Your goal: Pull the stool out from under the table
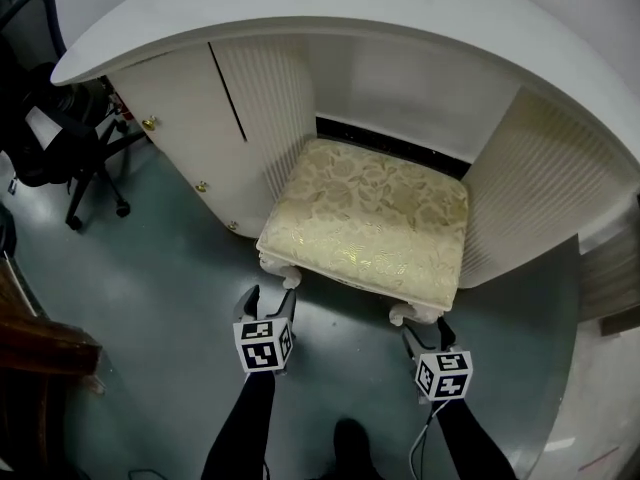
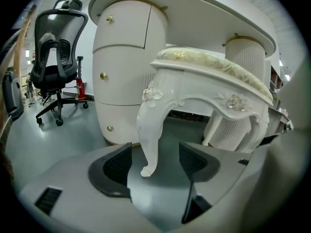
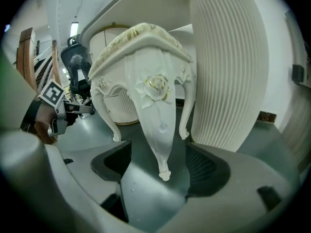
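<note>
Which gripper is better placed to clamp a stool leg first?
Right, marginally. Both grippers are open and aimed at a front leg, but the right gripper has the right front leg centred between its jaws; the left gripper has the left front leg nearer one jaw.

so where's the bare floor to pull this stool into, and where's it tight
Bare floor opens left of the stool, bordered by the cabinet and the office chair, and in front of it, around the left gripper and right gripper. Tight: the stool sits close between cabinet and ribbed pedestal.
</note>
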Demonstrator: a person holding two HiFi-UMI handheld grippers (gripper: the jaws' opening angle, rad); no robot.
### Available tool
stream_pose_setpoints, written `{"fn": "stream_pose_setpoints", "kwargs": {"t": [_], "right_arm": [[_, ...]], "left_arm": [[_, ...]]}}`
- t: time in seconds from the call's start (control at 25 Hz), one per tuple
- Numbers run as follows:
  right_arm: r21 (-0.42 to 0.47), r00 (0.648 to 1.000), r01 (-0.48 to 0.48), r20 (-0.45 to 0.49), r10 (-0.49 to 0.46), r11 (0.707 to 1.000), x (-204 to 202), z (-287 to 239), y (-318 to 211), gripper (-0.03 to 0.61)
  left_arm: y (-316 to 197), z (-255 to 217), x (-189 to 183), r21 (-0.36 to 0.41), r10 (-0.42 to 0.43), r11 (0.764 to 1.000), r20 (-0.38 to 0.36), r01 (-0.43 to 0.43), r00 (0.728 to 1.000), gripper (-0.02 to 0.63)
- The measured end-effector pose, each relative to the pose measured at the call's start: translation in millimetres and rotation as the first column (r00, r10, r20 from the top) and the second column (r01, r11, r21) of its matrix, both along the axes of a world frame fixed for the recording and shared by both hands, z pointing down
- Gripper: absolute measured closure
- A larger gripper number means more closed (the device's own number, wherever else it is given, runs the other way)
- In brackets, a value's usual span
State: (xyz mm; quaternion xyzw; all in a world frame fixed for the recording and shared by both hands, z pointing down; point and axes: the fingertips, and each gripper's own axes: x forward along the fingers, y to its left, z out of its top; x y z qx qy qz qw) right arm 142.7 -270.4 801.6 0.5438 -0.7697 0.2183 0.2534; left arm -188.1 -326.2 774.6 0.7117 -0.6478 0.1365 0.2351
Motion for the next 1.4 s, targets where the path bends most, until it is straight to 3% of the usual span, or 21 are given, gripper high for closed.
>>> {"fn": "stream_pose_setpoints", "kwargs": {"t": [0.4, 0.84, 0.96, 1.04, 1.4], "right_arm": [[0.095, 0.998, -0.025, 0.057, 0.020, 0.995, -9.9, 35.1, -45.7, 0.241], [0.181, 1.000, -0.011, 0.017, 0.008, 0.984, -12.9, 38.6, -64.7, 0.247], [0.205, 1.000, 0.010, -0.014, -0.007, 0.979, -15.7, 35.9, -65.9, 0.366], [0.211, 1.000, 0.012, -0.007, -0.010, 0.977, -16.7, 35.7, -65.3, 0.376], [0.203, 1.000, 0.008, 0.017, -0.012, 0.979, -18.3, 35.6, -63.9, 0.403]], "left_arm": [[-54.4, 54.1, -9.2, 0.045, -0.002, 0.999, -0.008, 0.003, 1.000, 0.299], [-83.2, 51.2, -0.9, 0.127, 0.062, 0.990, 0.038, -0.066, 0.997, 0.305], [-87.6, 45.1, 1.1, 0.151, 0.079, 0.985, 0.059, -0.087, 0.995, 0.367], [-87.9, 44.2, -0.1, 0.160, 0.074, 0.984, 0.059, -0.083, 0.996, 0.400], [-87.0, 43.2, -1.2, 0.152, 0.070, 0.986, 0.036, -0.075, 0.997, 0.411]]}}
